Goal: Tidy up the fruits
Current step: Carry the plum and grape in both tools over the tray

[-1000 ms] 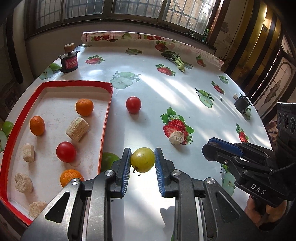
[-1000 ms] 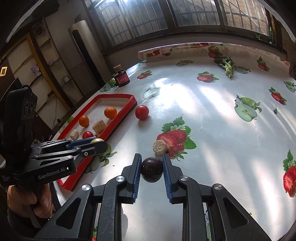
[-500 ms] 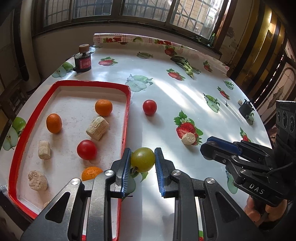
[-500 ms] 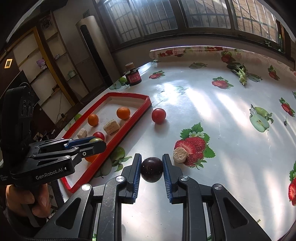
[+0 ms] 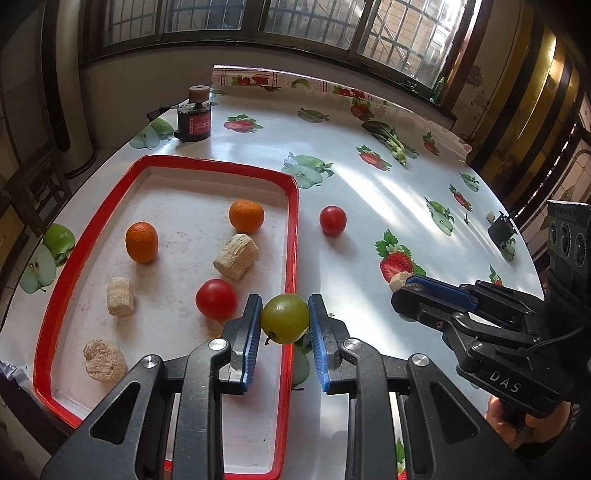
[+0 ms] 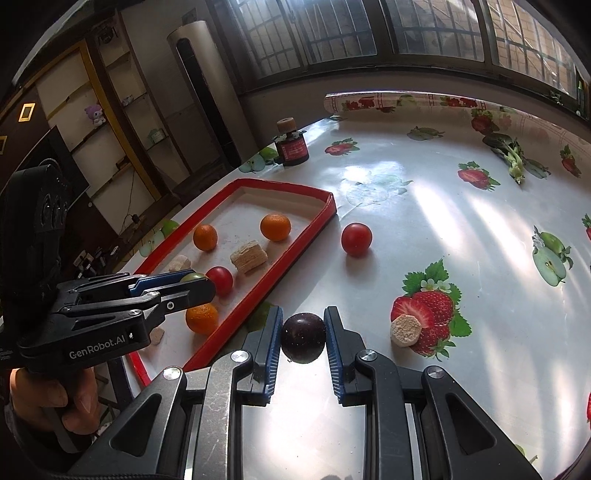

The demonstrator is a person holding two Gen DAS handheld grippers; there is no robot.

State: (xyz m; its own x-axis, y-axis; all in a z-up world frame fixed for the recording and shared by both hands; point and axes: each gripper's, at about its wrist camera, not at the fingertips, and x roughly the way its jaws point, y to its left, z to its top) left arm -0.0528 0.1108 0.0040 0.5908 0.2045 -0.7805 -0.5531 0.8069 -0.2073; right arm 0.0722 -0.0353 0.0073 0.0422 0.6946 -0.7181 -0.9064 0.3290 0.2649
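My left gripper pinches a round green fruit over the red-rimmed tray; my right gripper pinches a round dark purple plum.

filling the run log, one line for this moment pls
left gripper: shut on green fruit | right gripper: shut on dark plum | red tray: holds fruit

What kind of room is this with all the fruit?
Probably a dining or living room in a home. A round table wears a glossy fruit-print tablecloth, barred windows run behind it, and wall shelves hold a small plush toy.
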